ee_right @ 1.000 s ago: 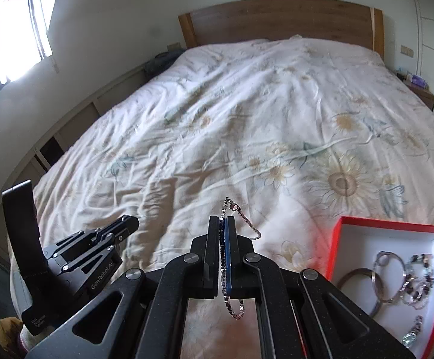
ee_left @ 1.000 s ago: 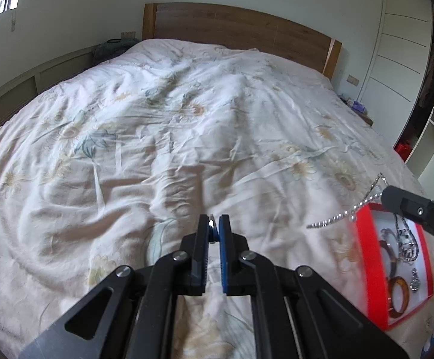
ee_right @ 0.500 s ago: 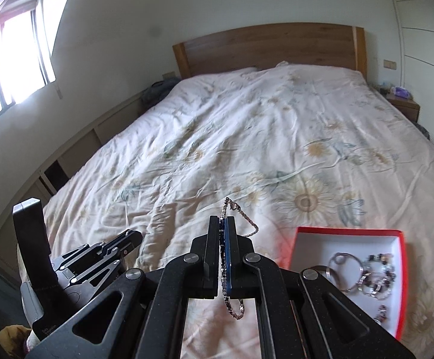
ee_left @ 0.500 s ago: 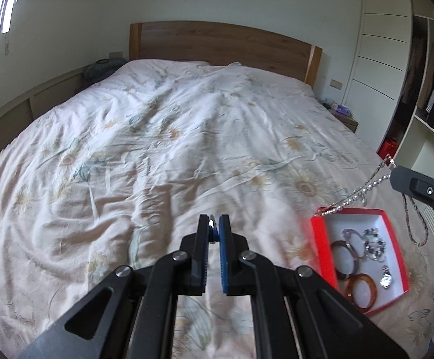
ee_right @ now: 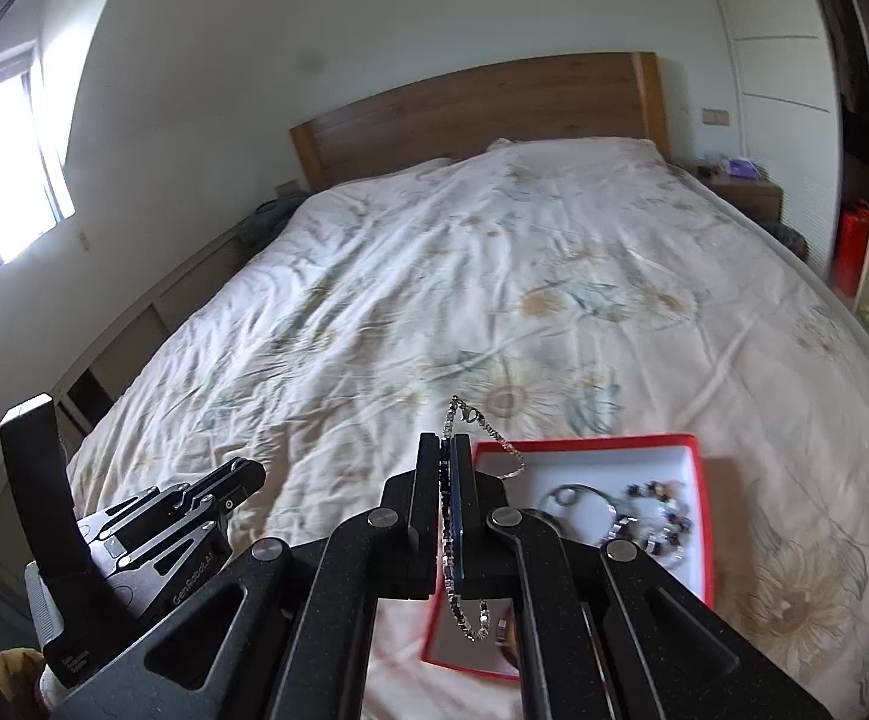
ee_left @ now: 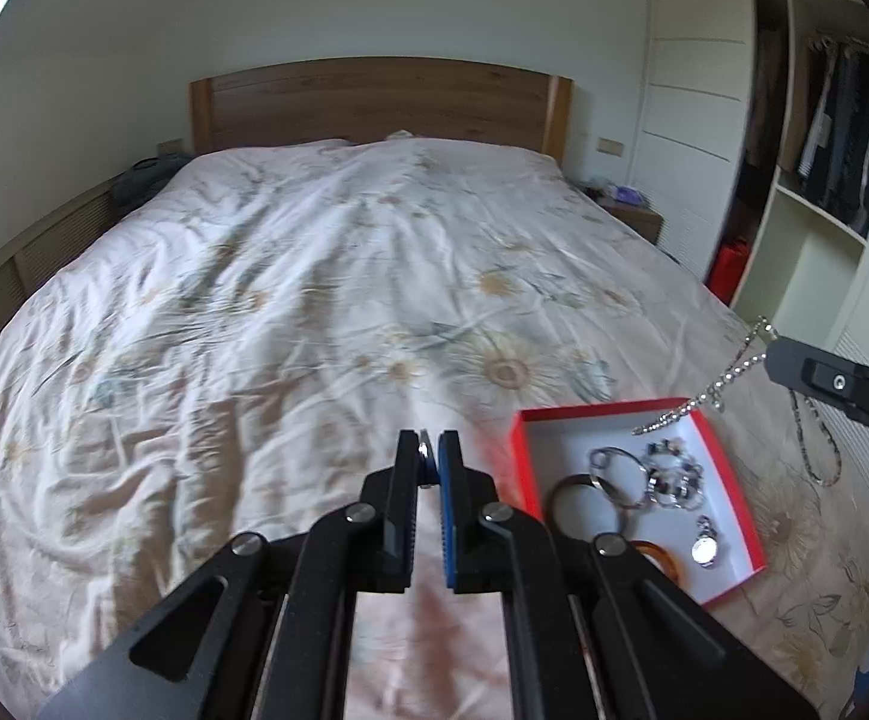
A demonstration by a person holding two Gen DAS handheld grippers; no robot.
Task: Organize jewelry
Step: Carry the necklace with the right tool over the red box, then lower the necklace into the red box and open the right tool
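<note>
Now, right claw (ee_right: 447, 450): clenched on a silver chain bracelet (ee_right: 463, 612), above the box.
Left claw (ee_left: 430, 450): clenched on a small ring (ee_left: 424, 452).
Red box (ee_left: 728, 468): on bed (ee_left: 314, 300), holding bangles, beaded bracelet (ee_left: 674, 474), watch (ee_left: 704, 549).

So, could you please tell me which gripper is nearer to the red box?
Right. The right gripper hangs at the red box edge; the left gripper sits off its left side.
</note>
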